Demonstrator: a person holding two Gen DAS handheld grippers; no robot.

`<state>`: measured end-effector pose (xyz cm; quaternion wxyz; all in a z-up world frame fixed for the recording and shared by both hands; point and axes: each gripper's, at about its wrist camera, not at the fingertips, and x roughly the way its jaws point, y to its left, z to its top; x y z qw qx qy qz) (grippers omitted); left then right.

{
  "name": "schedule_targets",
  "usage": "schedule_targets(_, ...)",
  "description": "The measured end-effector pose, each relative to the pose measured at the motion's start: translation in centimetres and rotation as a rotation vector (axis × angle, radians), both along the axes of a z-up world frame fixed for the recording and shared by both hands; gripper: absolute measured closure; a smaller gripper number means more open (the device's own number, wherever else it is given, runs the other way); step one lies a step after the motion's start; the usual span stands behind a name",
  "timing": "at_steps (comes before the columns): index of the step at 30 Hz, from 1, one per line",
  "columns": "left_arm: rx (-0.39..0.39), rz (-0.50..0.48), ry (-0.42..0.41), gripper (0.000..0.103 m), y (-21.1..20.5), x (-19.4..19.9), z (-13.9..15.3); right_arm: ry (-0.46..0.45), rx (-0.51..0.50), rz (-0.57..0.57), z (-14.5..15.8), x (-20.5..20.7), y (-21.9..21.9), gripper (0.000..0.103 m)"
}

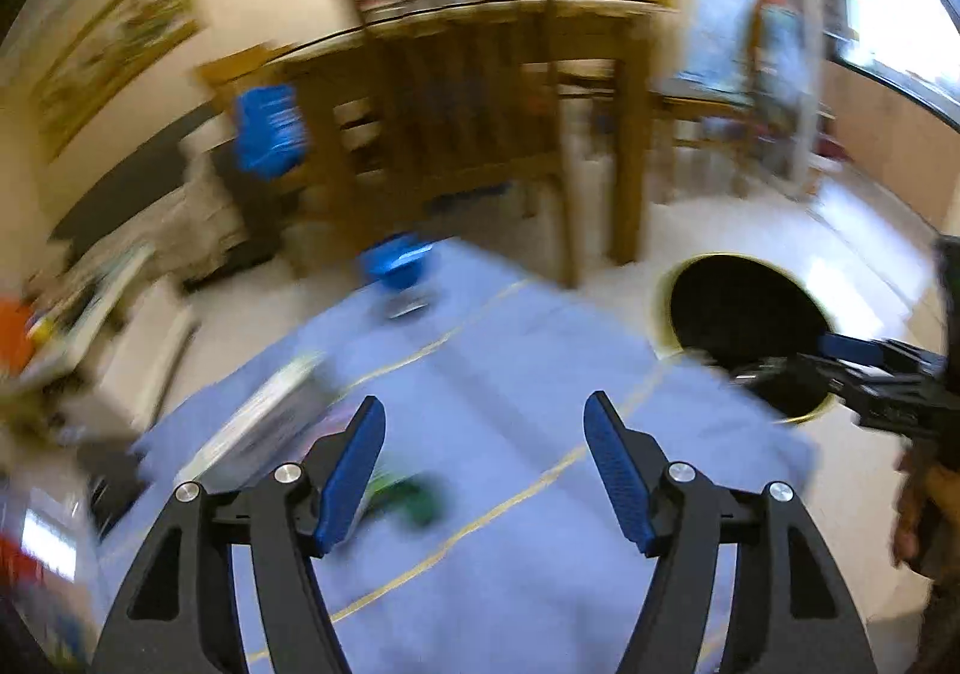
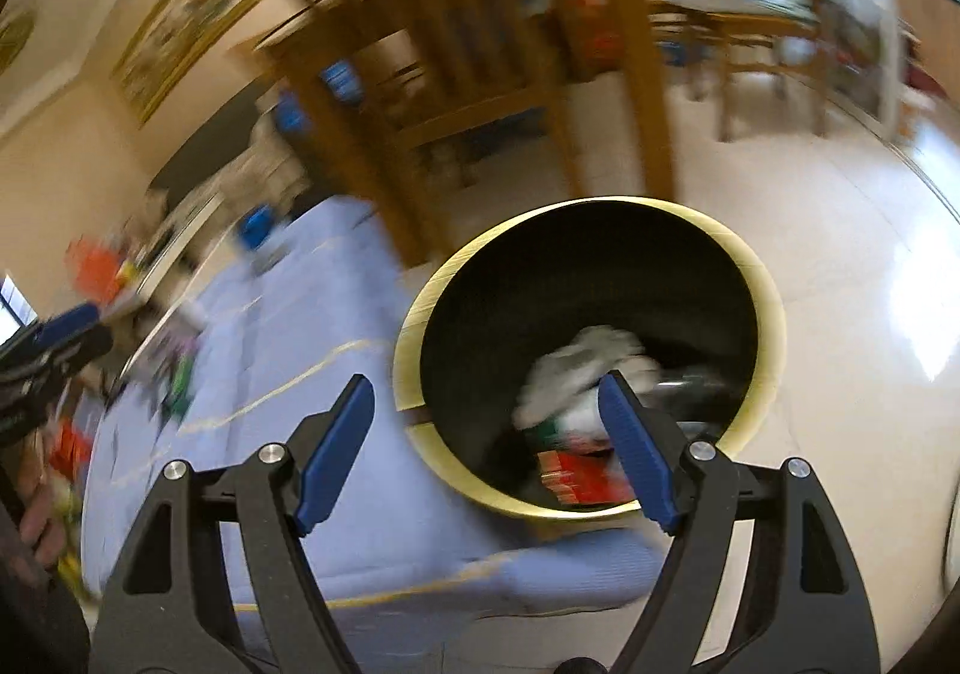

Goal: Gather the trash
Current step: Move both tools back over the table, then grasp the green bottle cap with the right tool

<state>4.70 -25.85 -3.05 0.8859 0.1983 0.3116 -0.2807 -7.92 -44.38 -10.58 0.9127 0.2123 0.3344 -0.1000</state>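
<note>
We see two grippers, each with two black arms ending in blue ribbed pads. In the left wrist view the left gripper (image 1: 485, 470) fills the lower centre, its jaws spread wide with nothing between them. In the right wrist view the right gripper (image 2: 487, 449) stands likewise wide open and holds nothing; its right-hand pad (image 2: 636, 452) overlaps the bin's mouth in the frame.

We count one trash bin (image 2: 774, 326), round, black inside, with a pale yellow rim, standing on the glossy cream floor (image 2: 840, 230) at the centre right of that view, its near edge against the corner of the mat. Inside it lie a crumpled whitish wad (image 2: 576, 368) and a red and green packet (image 2: 570, 473), just ahead of the right gripper's jaws, between and past the pads.

One soft light-blue mat (image 1: 510, 374) with thin yellow lines covers the lower half of the left wrist view. On it we make out three blurred pieces: a blue-topped item (image 1: 399, 266) at upper centre, a flat pale package (image 1: 264, 422) at lower left just beyond the left pad, and a green scrap (image 1: 414, 497) just inside that pad. What these are we cannot tell through the blur.

One wooden chair (image 1: 468, 104) and one wooden table (image 1: 600, 20) stand behind the mat.
</note>
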Motion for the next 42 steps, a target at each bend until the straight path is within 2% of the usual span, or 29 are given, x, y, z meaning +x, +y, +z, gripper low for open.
schedule_targets(5, 0.016, 0.204, -0.006, 0.037, 9.1, 1.4, -2.0, 0.039, -0.087, 0.251, 0.5, 6.3, 10.1, 0.027)
schedule_targets(7, 0.003, 0.262, 0.028, 0.037, 12.4, 1.9, -3.2, 0.064, -0.151, 0.331, 0.7, 8.7, 14.1, 0.03)
schedule_targets(8, -0.008, 0.283, 0.05, 0.037, 13.9, 2.0, -3.7, 0.081, -0.19, 0.376, 0.8, 10.4, 16.5, 0.034)
schedule_targets(13, -0.049, 0.33, 0.081, 0.037, 18.3, 1.7, -4.5, 0.144, -0.3, 0.47, 0.4, 16.5, 23.1, 0.04)
schedule_targets(19, -0.069, 0.335, 0.087, 0.037, 20.8, 0.9, -5.0, 0.229, -0.333, 0.473, -1.4, 19.6, 24.5, 0.05)
schedule_targets(23, -0.077, 0.337, 0.093, 0.037, 21.4, 0.9, -5.1, 0.267, -0.333, 0.484, -2.5, 19.9, 24.7, 0.069)
schedule_targets(24, -0.079, 0.335, 0.095, 0.037, 21.5, 0.9, -5.1, 0.264, -0.32, 0.487, -2.5, 19.8, 24.5, 0.071)
schedule_targets(27, -0.087, 0.317, 0.105, 0.037, 21.4, 1.1, -5.0, 0.248, -0.287, 0.496, -2.0, 18.5, 24.0, 0.071)
schedule_targets(30, -0.085, 0.28, 0.114, 0.037, 20.5, 1.8, -4.8, 0.19, -0.2, 0.483, -0.9, 16.3, 22.7, 0.071)
schedule_targets(34, -0.091, 0.199, 0.141, 0.037, 17.7, 3.1, -4.4, 0.13, -0.123, 0.461, 0.2, 13.7, 21.1, 0.071)
schedule_targets(42, -0.135, -0.019, 0.281, 0.037, 11.5, 7.3, -5.3, 0.069, -0.045, 0.44, 1.5, 11.0, 18.6, 0.071)
